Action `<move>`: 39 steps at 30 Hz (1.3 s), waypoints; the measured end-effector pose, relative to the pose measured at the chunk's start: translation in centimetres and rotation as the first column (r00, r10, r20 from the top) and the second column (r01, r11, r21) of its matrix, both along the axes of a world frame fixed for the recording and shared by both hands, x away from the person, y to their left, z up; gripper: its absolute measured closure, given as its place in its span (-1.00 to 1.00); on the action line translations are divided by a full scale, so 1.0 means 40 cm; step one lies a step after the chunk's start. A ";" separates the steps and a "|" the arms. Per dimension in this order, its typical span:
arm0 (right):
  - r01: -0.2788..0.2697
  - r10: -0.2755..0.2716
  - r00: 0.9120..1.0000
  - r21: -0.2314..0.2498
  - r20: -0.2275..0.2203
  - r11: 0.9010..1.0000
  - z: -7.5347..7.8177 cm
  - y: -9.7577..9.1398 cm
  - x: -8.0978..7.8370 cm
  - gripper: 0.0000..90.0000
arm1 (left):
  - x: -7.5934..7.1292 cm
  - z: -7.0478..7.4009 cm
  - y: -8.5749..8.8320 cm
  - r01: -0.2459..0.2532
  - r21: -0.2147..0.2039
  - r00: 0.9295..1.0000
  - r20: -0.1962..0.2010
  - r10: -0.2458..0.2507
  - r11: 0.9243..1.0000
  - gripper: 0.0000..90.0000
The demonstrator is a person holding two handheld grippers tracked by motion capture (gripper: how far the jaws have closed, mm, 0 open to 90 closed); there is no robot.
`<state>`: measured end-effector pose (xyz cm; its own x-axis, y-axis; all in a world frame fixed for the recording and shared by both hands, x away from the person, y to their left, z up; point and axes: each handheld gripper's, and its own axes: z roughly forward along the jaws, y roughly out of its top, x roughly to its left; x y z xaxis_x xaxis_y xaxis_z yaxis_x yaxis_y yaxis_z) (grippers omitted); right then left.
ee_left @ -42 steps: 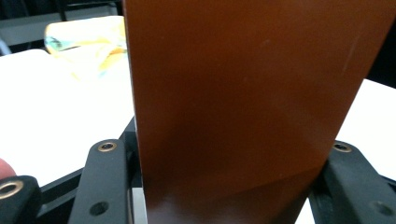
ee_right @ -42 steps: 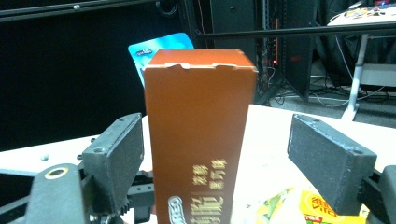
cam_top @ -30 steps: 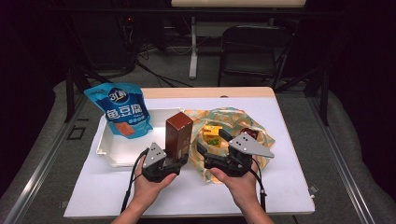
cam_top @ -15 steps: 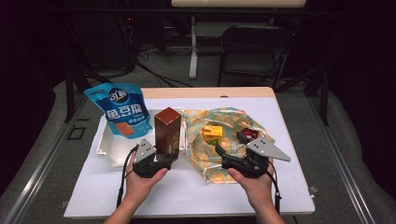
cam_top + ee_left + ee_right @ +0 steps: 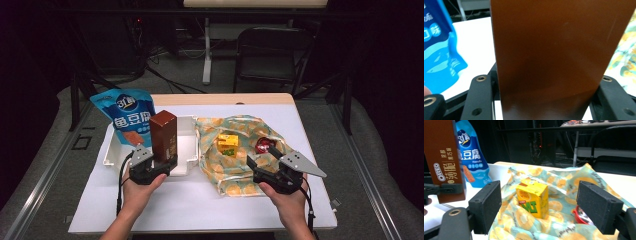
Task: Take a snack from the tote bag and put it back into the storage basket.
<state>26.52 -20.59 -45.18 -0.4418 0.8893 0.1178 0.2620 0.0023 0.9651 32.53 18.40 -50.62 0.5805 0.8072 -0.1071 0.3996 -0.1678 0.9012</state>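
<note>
Item, hidden or cut off: in the left gripper view we see the tall brown cardboard biscuit box (image 5: 559, 57) so close that its top, its base and any print on this face are lost beyond the frame. Behind it we catch only a blurred strip of the blue foil snack pouch (image 5: 439, 50) off the left jaw and a sliver of patterned cloth off the right jaw. In the high view the lower part of the box is masked by the gripper body and the hand.

Item, the box: we record it standing upright, long axis vertical, narrow printed side turned toward the right gripper. It sits directly ahead of the left gripper (image 5: 150, 167), over the near rim of the white plastic tray (image 5: 186, 145); whether its base rests on the tray we cannot tell.

Item, left gripper: jaws about half apart, one on each side of the box, closed against its lower part.

Item, right gripper (image 5: 265, 162): jaws spread wide, nothing between the pads. It lies low over the near edge of the orange-and-green fruit-print cloth bag (image 5: 235, 182). Straight ahead between its jaws we see the yellow cardboard juice carton (image 5: 532, 197), upright on the cloth and apart from both pads. Beyond the right jaw a small red round item (image 5: 580, 216) is half covered by that jaw, and we cannot make out what it is.
</note>
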 end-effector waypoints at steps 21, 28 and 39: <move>0.030 -0.030 0.999 -0.009 -0.025 1.000 -0.027 -0.064 -0.002 -0.53 | 0.067 -0.053 0.007 -0.057 0.123 0.985 -0.156 0.076 0.991 -0.02; 0.031 -0.031 0.999 -0.005 -0.023 1.000 -0.028 -0.066 0.000 -0.53 | 0.083 -0.061 0.002 -0.048 0.147 0.977 -0.196 0.077 0.988 -0.02; 0.034 -0.034 0.999 -0.002 -0.027 0.999 -0.029 -0.067 0.001 -0.52 | 0.106 -0.057 0.009 -0.042 0.181 0.963 -0.254 0.088 0.983 -0.03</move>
<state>26.56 -23.27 -46.34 -0.4082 0.9039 0.1277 0.2879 -0.0053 0.9576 36.76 18.75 -52.90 0.4968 0.8617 -0.1032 0.6314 -0.2773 0.7242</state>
